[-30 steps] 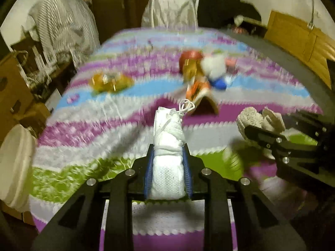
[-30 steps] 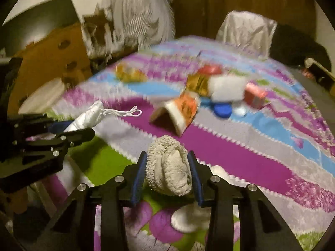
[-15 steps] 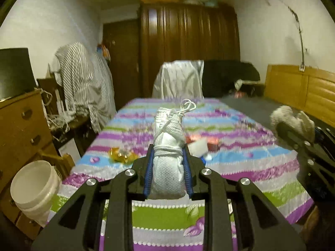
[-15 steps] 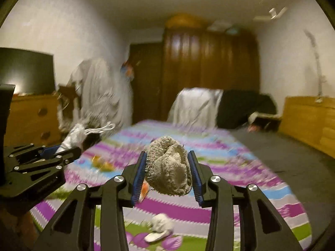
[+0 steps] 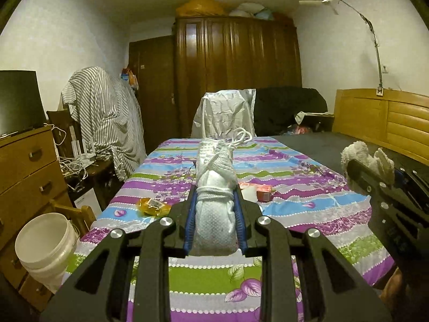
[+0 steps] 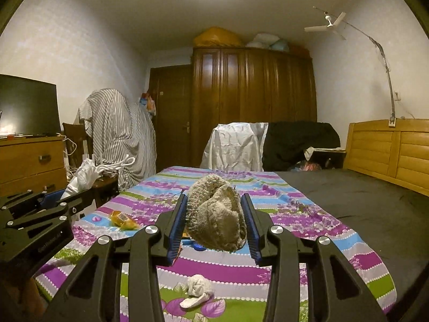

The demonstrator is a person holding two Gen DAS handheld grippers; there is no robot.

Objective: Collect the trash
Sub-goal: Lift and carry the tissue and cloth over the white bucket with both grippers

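Trash | left jaws clamp white bundle (image 5: 214,209) | right jaws clamp knitted wad (image 6: 217,214)

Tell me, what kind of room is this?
Most likely a lived-in bedroom: a bed under a striped floral sheet, a tall dark wooden wardrobe, and a wooden chest of drawers.

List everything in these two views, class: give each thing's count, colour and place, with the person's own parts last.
bundle: 1, white, corded, in left tongs
sock: 1, beige knit, in right tongs
wrapper: 1, orange, sheet's left side
carton: 1, red, mid-sheet
rag: 1, white, sheet's near edge
sheet: 1, striped purple-blue-green, on bed
bucket: 1, white, left of bed
wardrobe: 1, dark brown, far wall
left tongs: black, blue pads, shut
right tongs: black, blue pads, shut
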